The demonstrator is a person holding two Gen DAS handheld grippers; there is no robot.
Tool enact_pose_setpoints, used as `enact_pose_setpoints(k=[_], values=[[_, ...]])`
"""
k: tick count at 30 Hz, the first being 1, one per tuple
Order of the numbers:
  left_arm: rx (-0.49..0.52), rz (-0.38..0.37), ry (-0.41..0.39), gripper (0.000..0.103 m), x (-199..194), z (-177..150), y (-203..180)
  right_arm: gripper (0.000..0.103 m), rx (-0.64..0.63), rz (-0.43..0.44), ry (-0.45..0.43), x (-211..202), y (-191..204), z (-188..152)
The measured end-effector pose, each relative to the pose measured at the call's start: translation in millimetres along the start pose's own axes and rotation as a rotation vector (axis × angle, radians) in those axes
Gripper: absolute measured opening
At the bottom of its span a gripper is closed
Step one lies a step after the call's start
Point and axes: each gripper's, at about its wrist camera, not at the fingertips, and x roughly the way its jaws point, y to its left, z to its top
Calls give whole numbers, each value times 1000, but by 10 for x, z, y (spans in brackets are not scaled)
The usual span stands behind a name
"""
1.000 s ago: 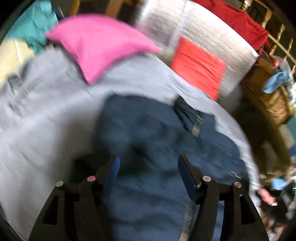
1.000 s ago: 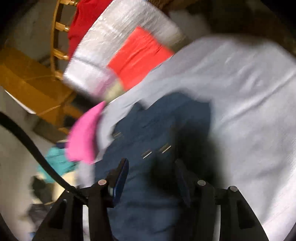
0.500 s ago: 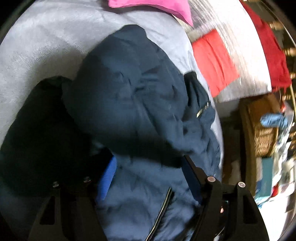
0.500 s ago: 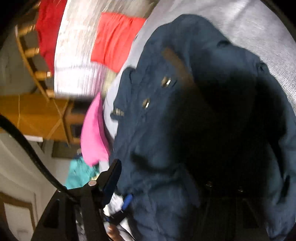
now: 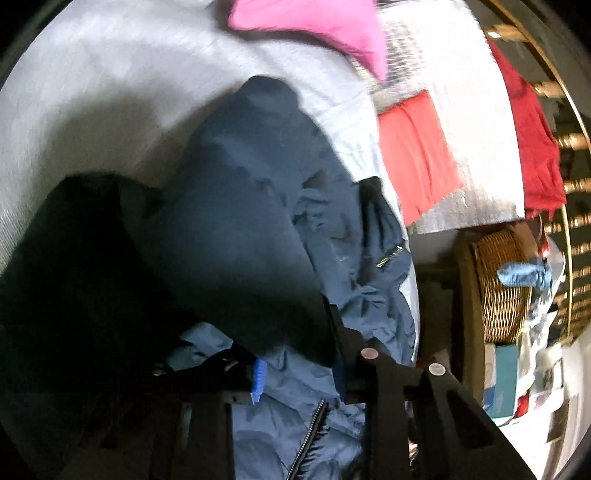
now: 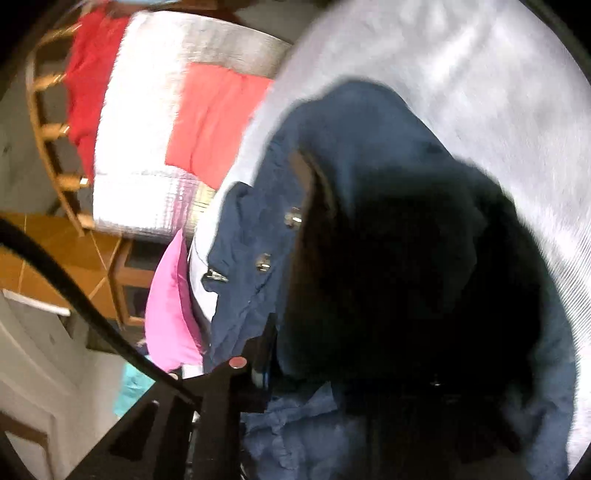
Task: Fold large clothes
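Observation:
A dark navy jacket (image 5: 258, 206) with a zipper and metal snaps lies rumpled on the grey bed sheet (image 5: 110, 92); it also shows in the right wrist view (image 6: 369, 184). My left gripper (image 5: 295, 354) sits low in its folds, with cloth draped over the left finger and bunched between the two fingers. My right gripper (image 6: 351, 373) is also down in the jacket; its left finger (image 6: 258, 354) shows, and dark cloth hides its right finger. The fingers of both stand apart with fabric in the gap; whether they pinch it is unclear.
A pink pillow (image 5: 314, 26) lies at the head of the bed. A red cloth (image 5: 417, 155) lies on a white-grey blanket (image 5: 461, 110). A wicker basket (image 5: 502, 288) and clutter stand beside the bed. A wooden rail (image 6: 48, 129) carries a red garment (image 6: 85, 81).
Both grippers have dropped from above the jacket down into it. The jacket now fills the views and covers part of each gripper. The left gripper's fingers stand closer together than before.

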Motion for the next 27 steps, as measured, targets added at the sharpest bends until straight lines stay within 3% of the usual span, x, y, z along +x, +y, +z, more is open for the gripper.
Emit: enact_pose_setpoints(k=[4, 6, 9, 12, 14, 17, 19, 22, 26, 27], values=[[85, 104, 20, 31, 56, -29, -51, 25, -109, -55, -31, -89, 134, -1], [87, 166, 62, 37, 160, -36, 32, 26, -93, -127, 35, 44, 25, 9], [83, 178, 76, 42, 130, 9, 6, 30, -52, -114, 83, 75, -81, 42], [113, 218, 74, 50, 8, -5, -45, 42, -82, -124, 141, 11, -29, 60], [129, 230, 84, 52, -111, -38, -69, 57, -108, -129, 182, -46, -3, 63], [178, 228, 94, 54, -270, -99, -150, 61, -192, -160, 239, -175, 79, 33], [223, 224, 79, 54, -414, -189, -200, 62, -243, -165, 254, -278, 129, 16], [325, 219, 18, 58, -544, -255, -406, 62, -285, -92, 248, -388, 233, -14], [472, 199, -93, 71, -488, -307, -736, 61, -344, 0, 197, -351, 438, -124], [495, 207, -111, 72, -399, -305, -815, 57, -360, 3, 188, -305, 485, -145]])
